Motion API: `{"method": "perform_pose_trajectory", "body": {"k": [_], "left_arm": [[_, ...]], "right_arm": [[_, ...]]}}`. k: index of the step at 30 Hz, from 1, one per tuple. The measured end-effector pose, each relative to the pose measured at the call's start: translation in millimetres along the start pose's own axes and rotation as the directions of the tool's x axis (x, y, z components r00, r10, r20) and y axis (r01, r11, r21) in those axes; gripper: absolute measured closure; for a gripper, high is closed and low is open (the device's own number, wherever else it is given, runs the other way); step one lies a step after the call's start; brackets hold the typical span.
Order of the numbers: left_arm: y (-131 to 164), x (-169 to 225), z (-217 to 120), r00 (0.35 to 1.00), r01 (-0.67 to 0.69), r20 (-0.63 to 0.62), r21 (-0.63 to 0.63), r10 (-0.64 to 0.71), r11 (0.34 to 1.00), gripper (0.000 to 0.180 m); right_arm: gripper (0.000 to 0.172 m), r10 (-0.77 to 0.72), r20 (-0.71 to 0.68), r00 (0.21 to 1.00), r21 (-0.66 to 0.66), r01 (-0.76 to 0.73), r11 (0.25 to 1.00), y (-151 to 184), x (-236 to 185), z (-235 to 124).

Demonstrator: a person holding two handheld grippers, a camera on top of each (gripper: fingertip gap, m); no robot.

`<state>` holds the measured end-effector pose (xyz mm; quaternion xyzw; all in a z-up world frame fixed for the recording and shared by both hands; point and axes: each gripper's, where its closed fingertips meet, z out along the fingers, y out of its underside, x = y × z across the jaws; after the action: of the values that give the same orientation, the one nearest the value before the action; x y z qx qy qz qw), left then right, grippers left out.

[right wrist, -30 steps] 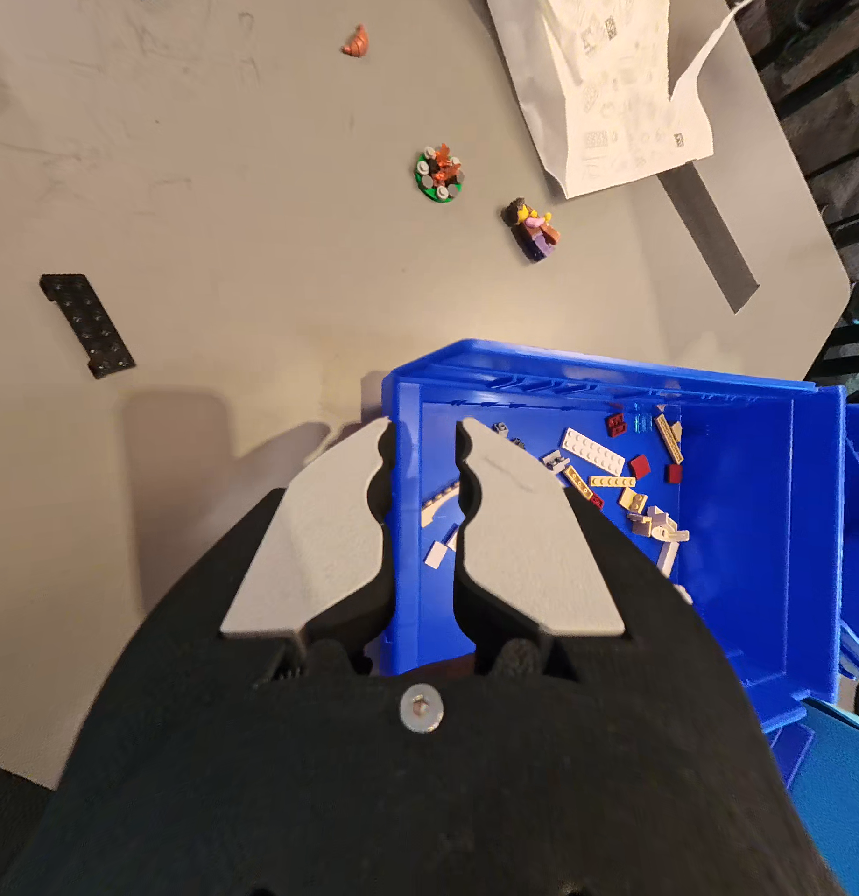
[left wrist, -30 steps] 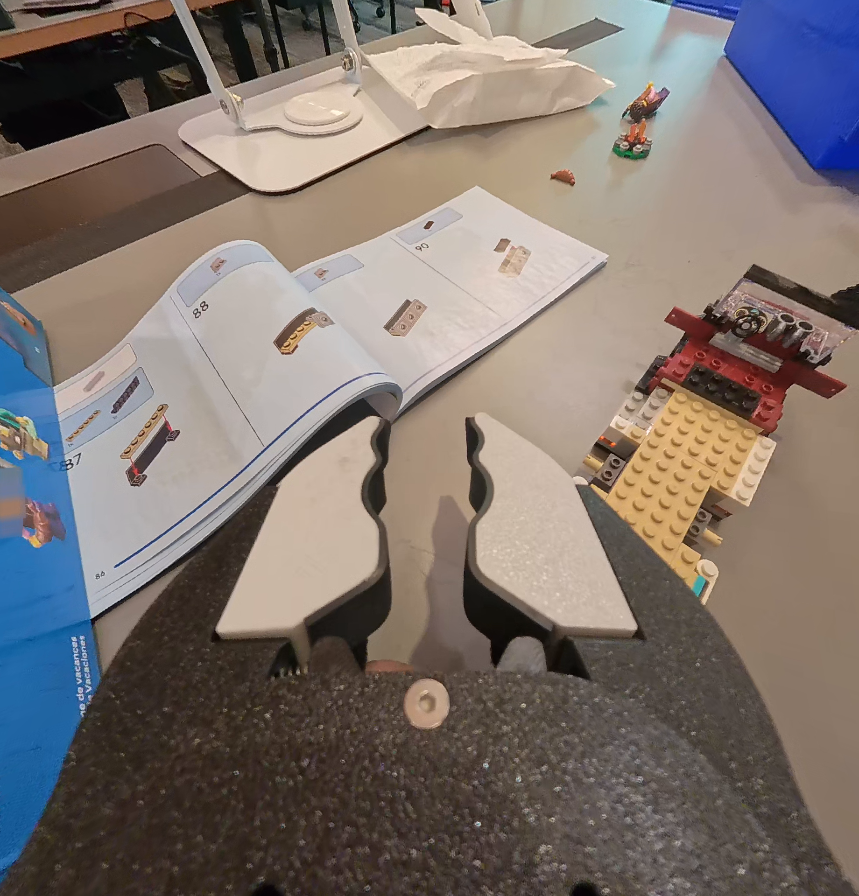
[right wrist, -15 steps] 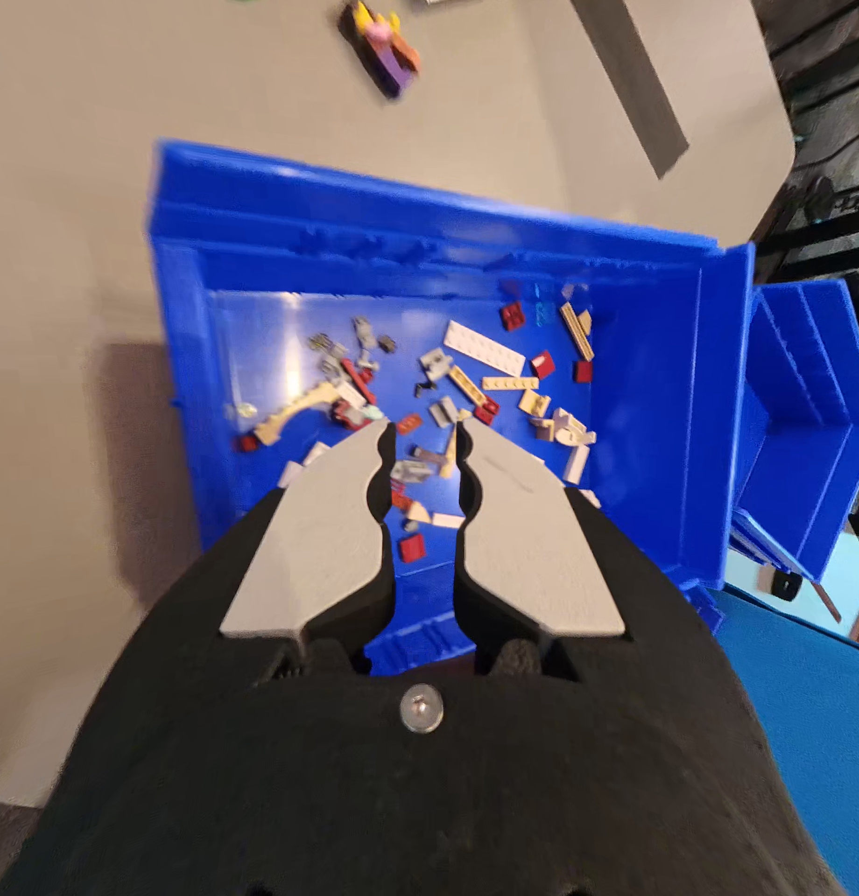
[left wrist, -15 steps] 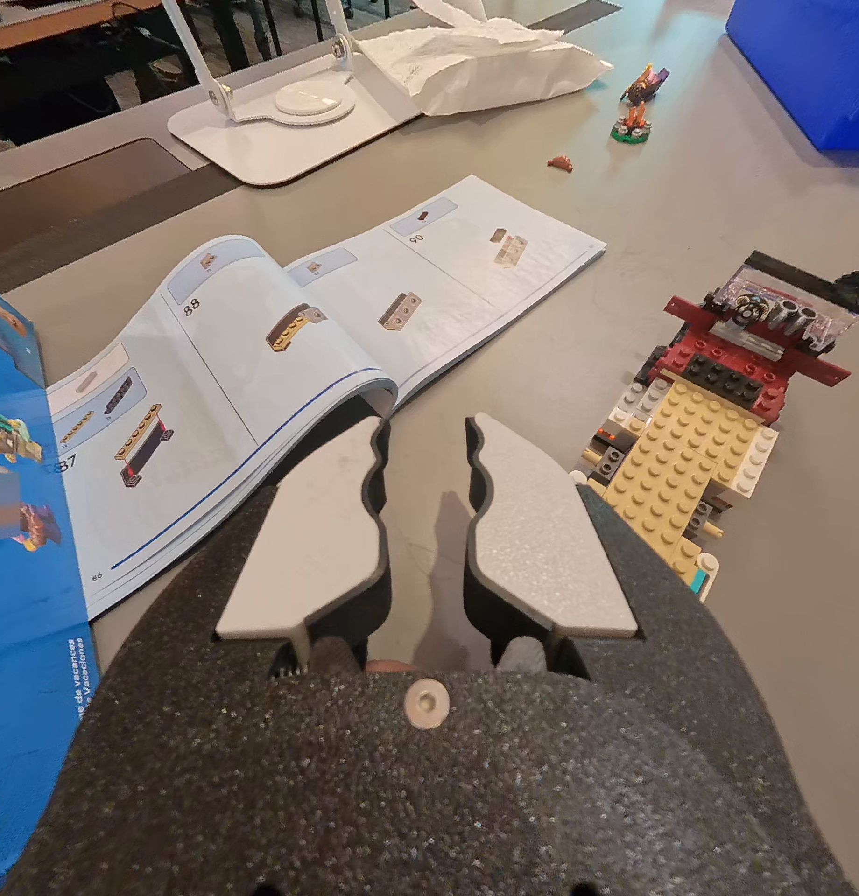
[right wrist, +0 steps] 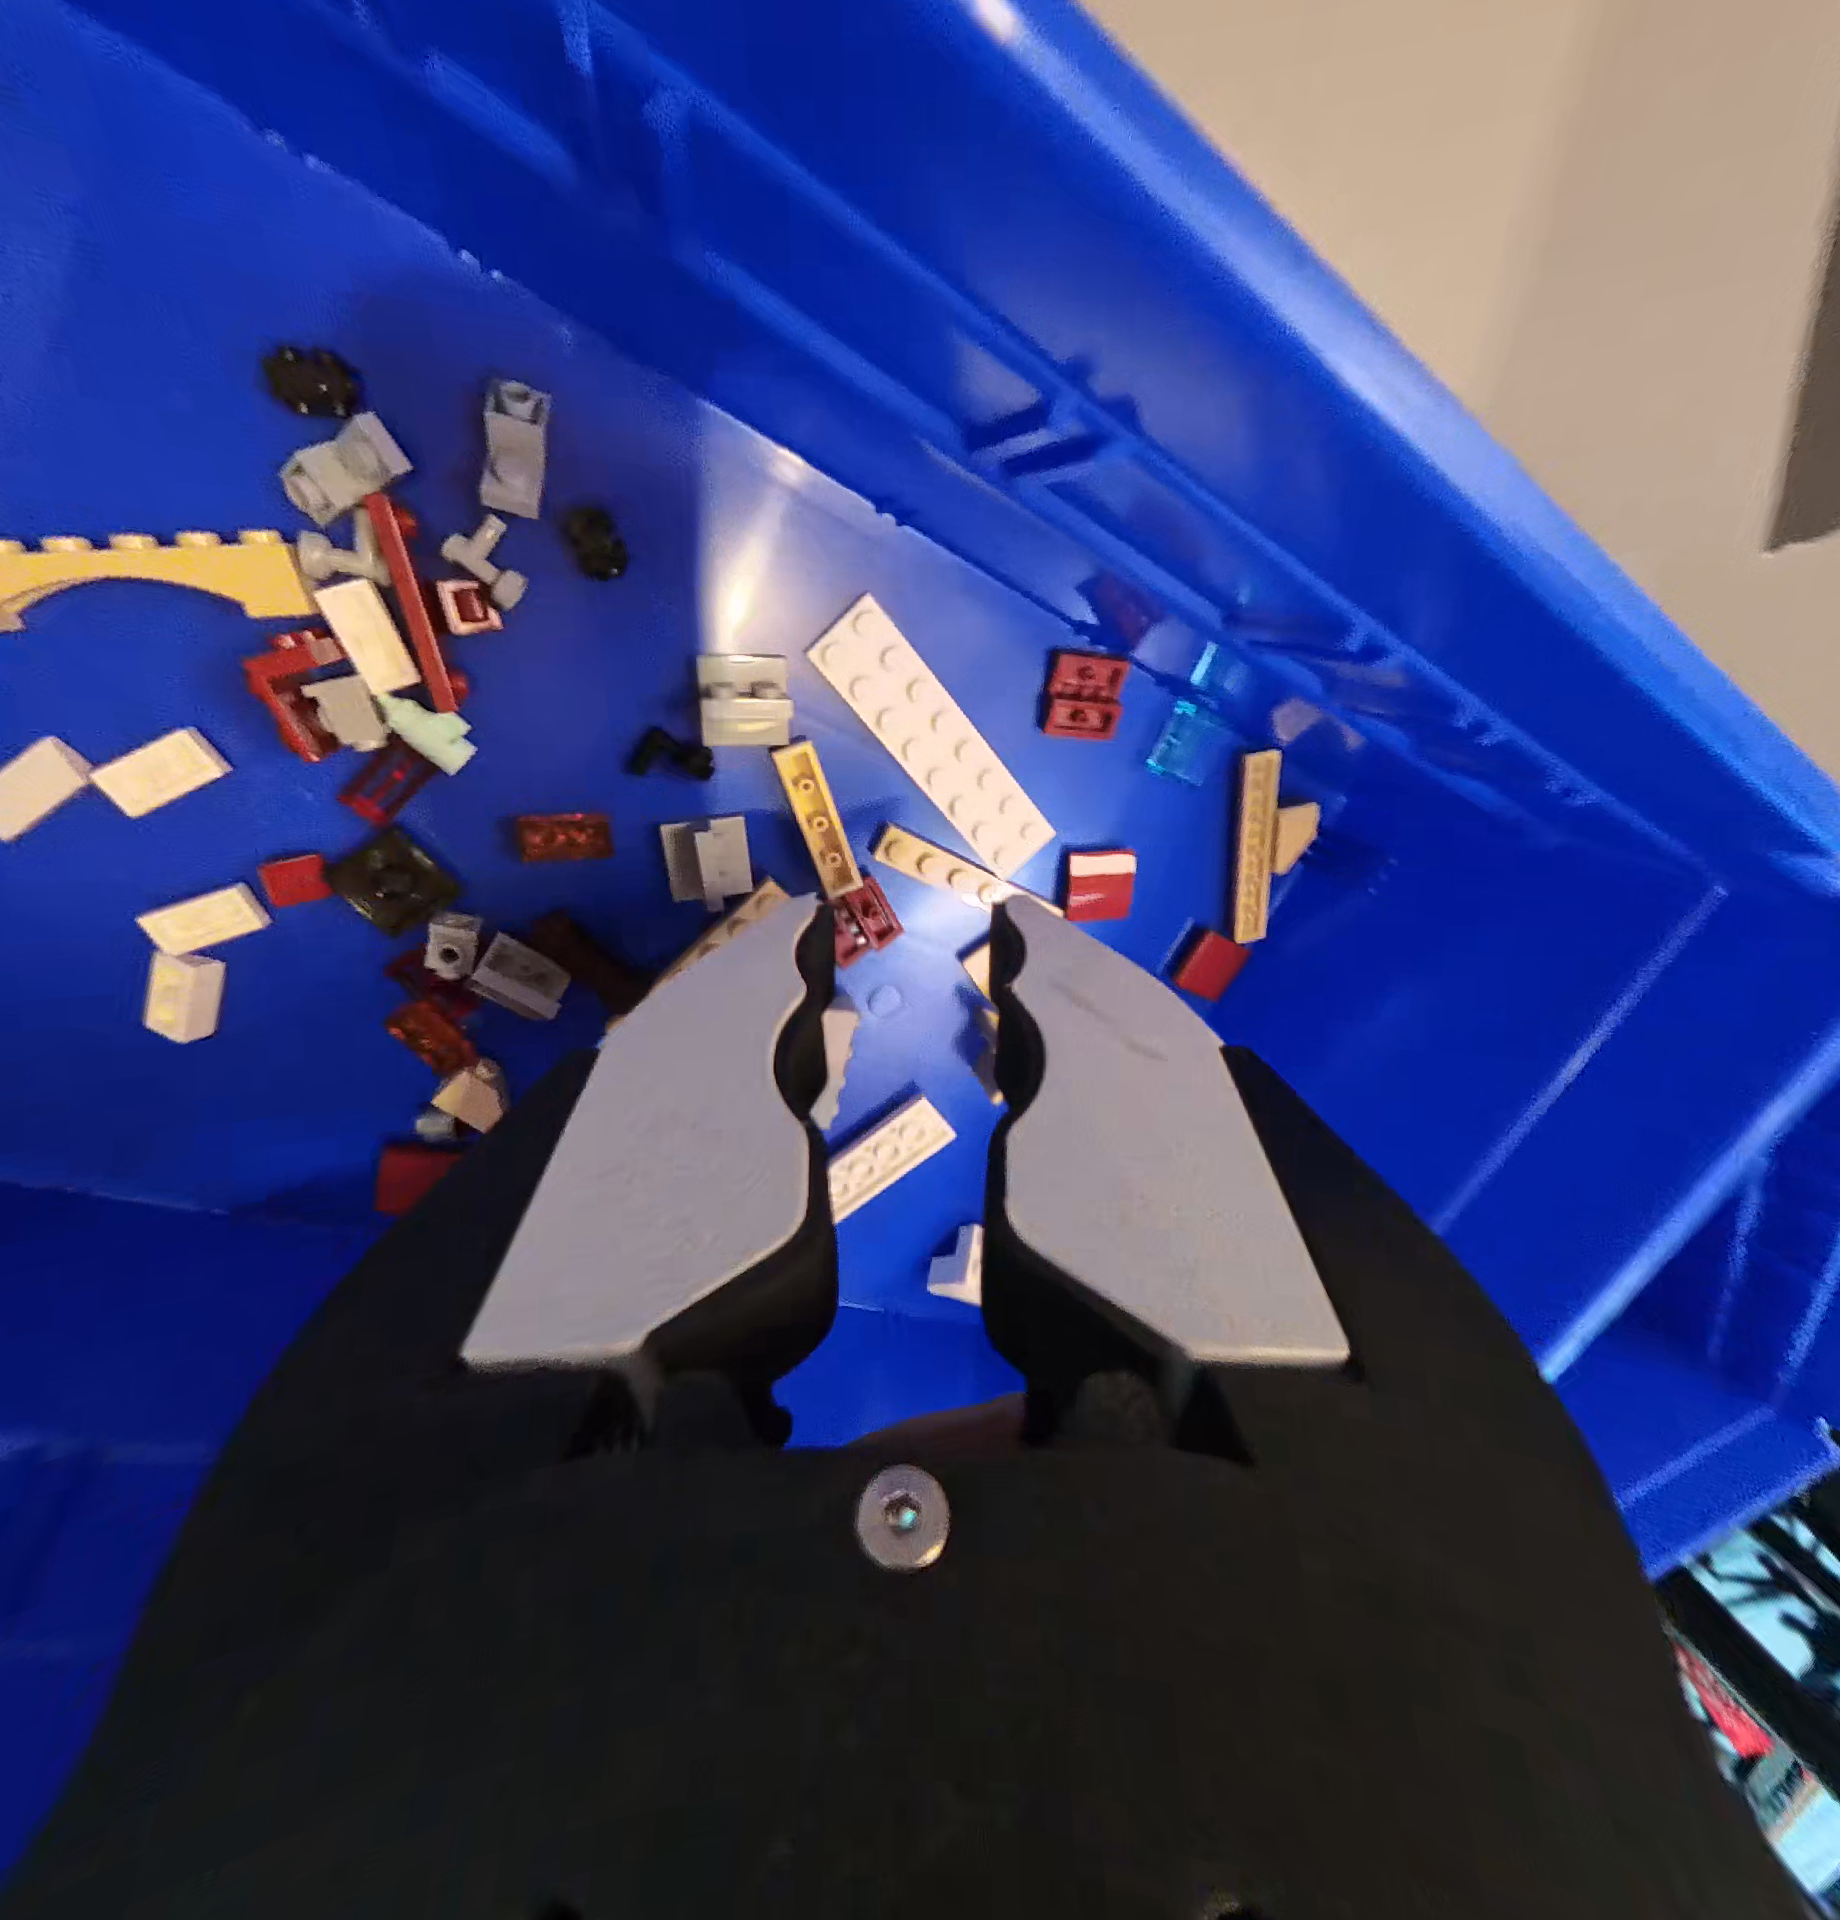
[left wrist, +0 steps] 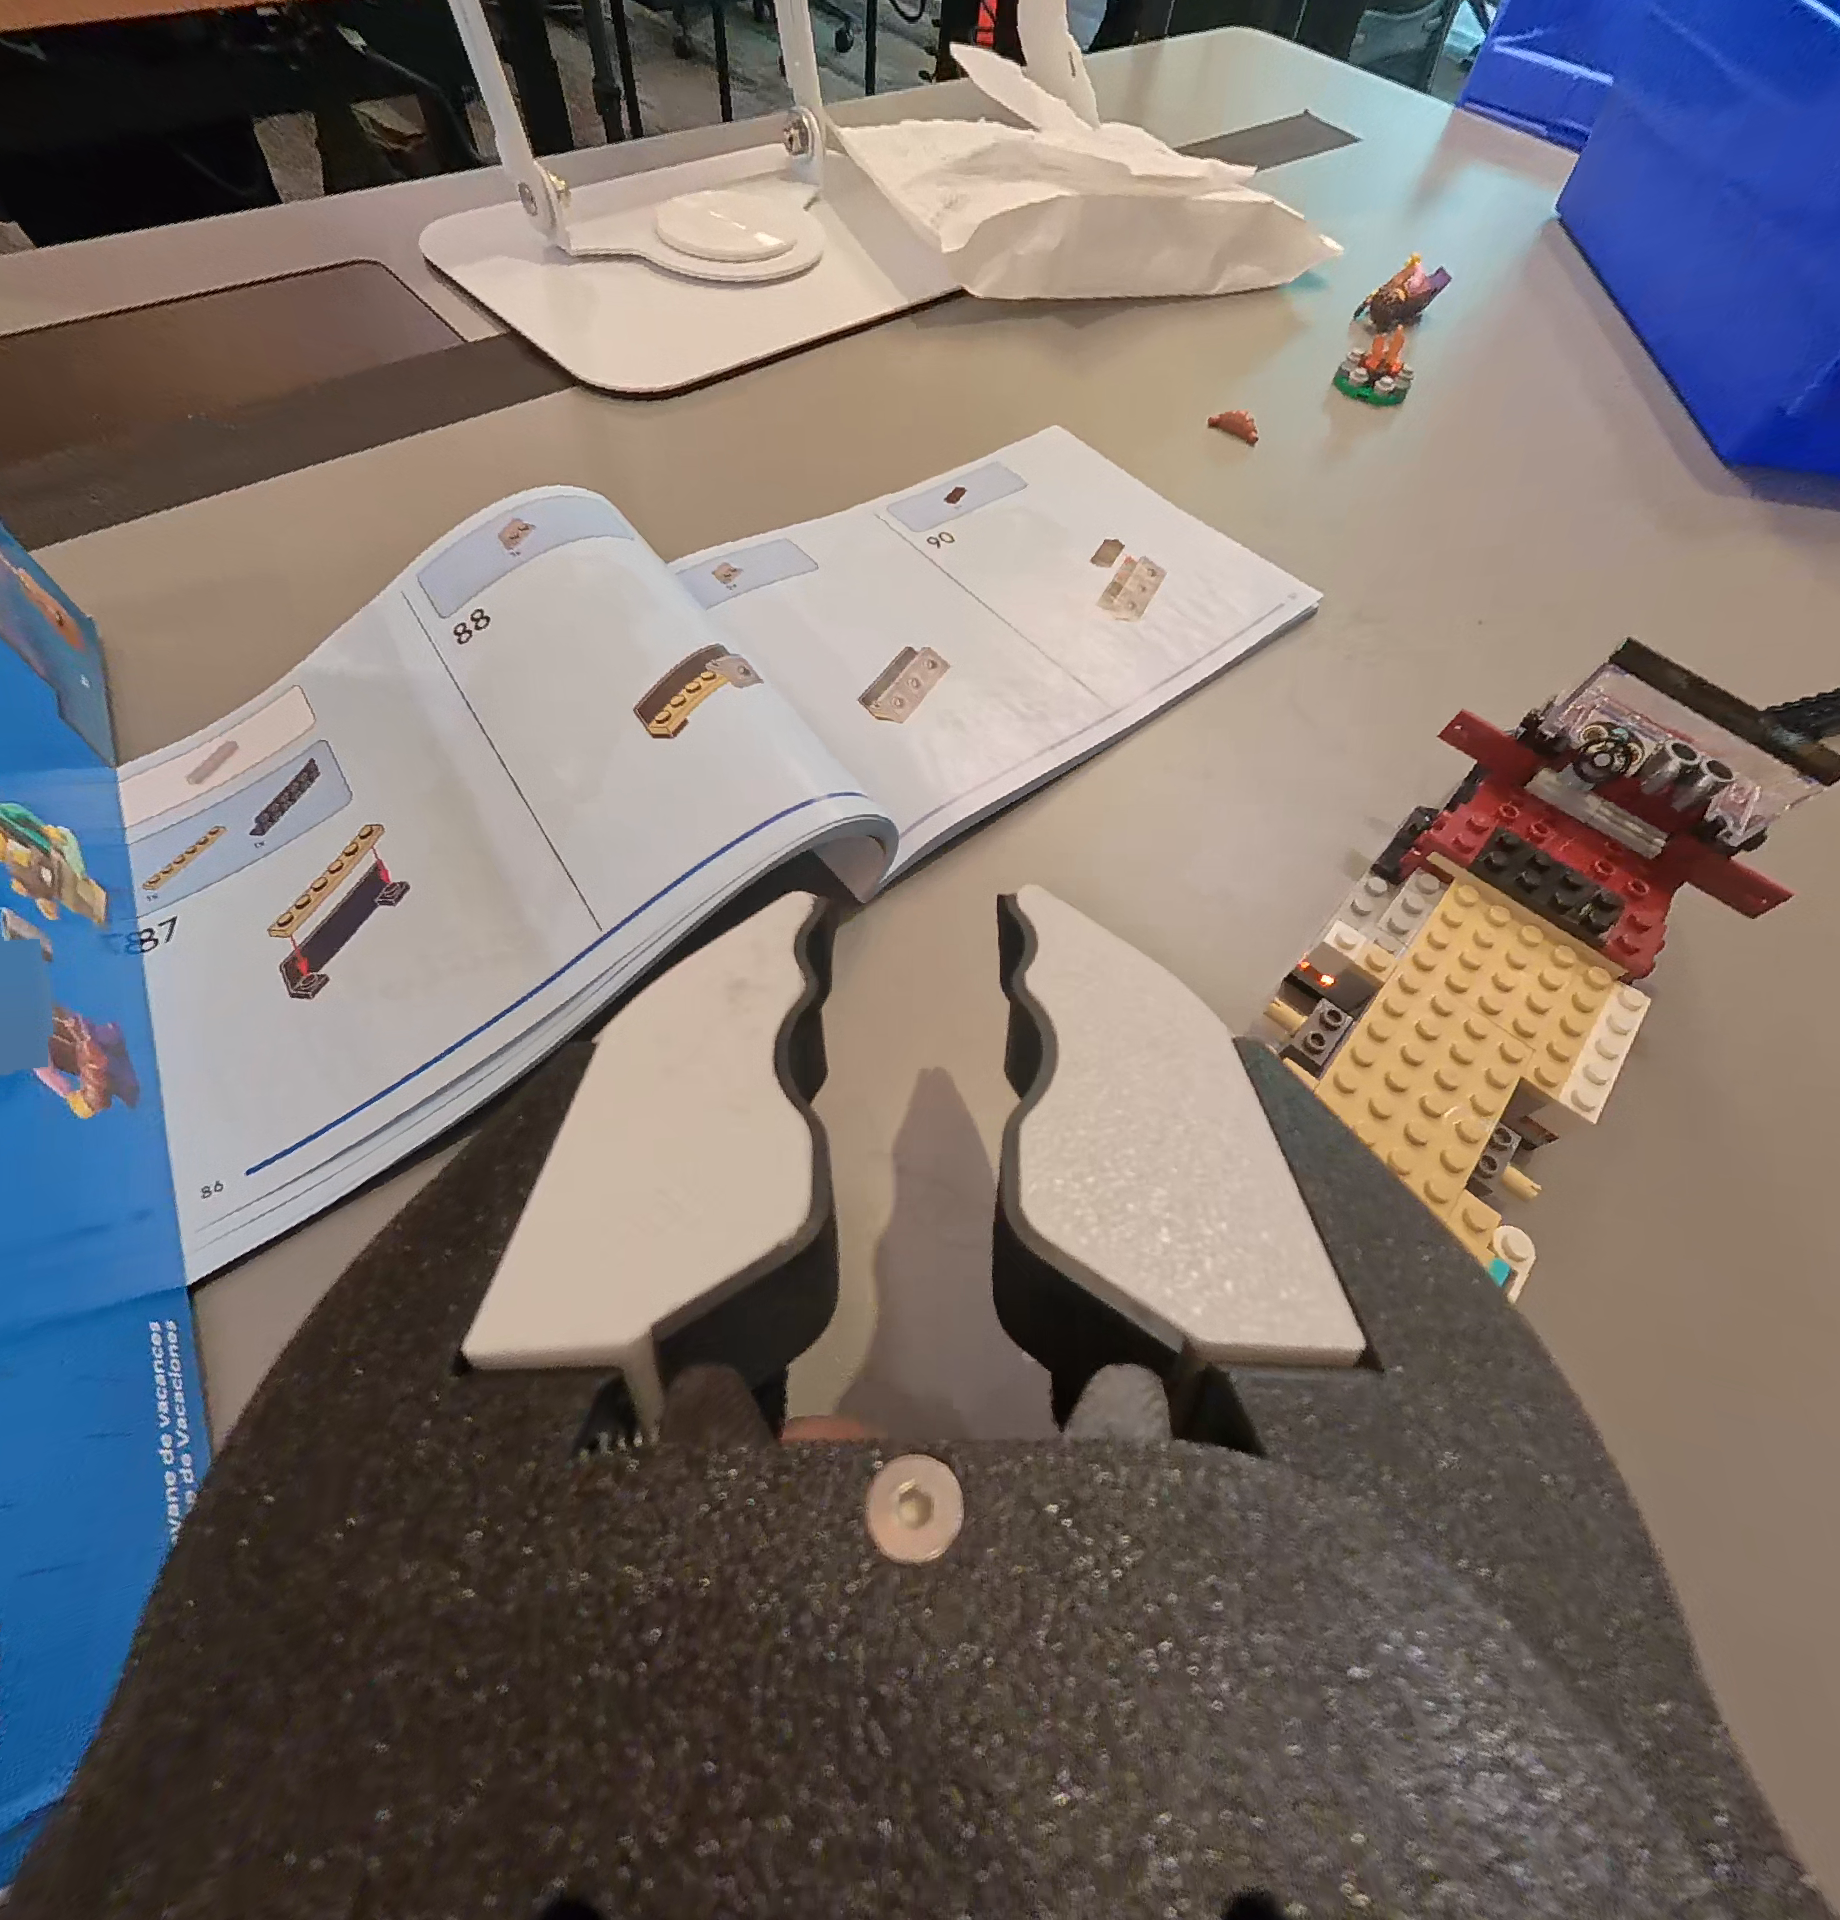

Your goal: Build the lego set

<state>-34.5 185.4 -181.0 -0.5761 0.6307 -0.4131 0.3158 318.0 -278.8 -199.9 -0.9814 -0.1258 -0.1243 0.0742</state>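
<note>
Right gripper (right wrist: 905, 920) is being held inside the blue bin (right wrist: 1415, 582), jaws spread, nothing pinched; a dark red brick (right wrist: 866, 928) is lying just beside its left fingertip. Left gripper (left wrist: 911, 914), also spread and empty, is being held over bare table (left wrist: 1259, 810), with the open booklet (left wrist: 604, 748) just left and the brick model (left wrist: 1477, 997) right.

Grey desk (left wrist: 1415, 623) carries a pale blue instruction booklet (left wrist: 583, 779), a bright blue box (left wrist: 43, 1351) and a tan, dark red and black brick model (left wrist: 1467, 987). A blue bin (right wrist: 1415, 727) holds white, tan, red, grey and black bricks (right wrist: 926, 738).

Left hand-held gripper (left wrist: 911, 914) and right hand-held gripper (right wrist: 905, 920) both gape, unladen.
</note>
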Motion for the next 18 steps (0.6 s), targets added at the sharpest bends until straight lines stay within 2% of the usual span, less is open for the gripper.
{"method": "perform_pose_trajectory", "body": {"k": [3, 7, 14, 18], "left_arm": [[0, -1, 0, 1.000, 0.004, 0.001, 0.000, -0.004, 1.000, 0.150], [1, -3, 1, 1.000, 0.025, 0.003, -0.008, -0.025, 1.000, 0.150], [1, -8, 2, 0.998, 0.070, 0.000, -0.008, -0.070, 0.998, 0.150], [0, -9, 1, 0.997, 0.079, 0.002, -0.003, -0.079, 0.997, 0.150]], "right_arm": [[0.144, 0.004, 0.059, 0.998, -0.008, -0.003, 1.000, 1, -2, 11], [0.152, -0.012, 0.056, 0.998, -0.065, 0.016, 0.998, 14, 7, 22], [0.148, -0.054, 0.099, 0.994, -0.090, 0.063, 0.994, 19, 18, 33], [0.151, -0.034, 0.161, 0.986, -0.087, 0.049, 0.995, 18, 14, 34]]}}
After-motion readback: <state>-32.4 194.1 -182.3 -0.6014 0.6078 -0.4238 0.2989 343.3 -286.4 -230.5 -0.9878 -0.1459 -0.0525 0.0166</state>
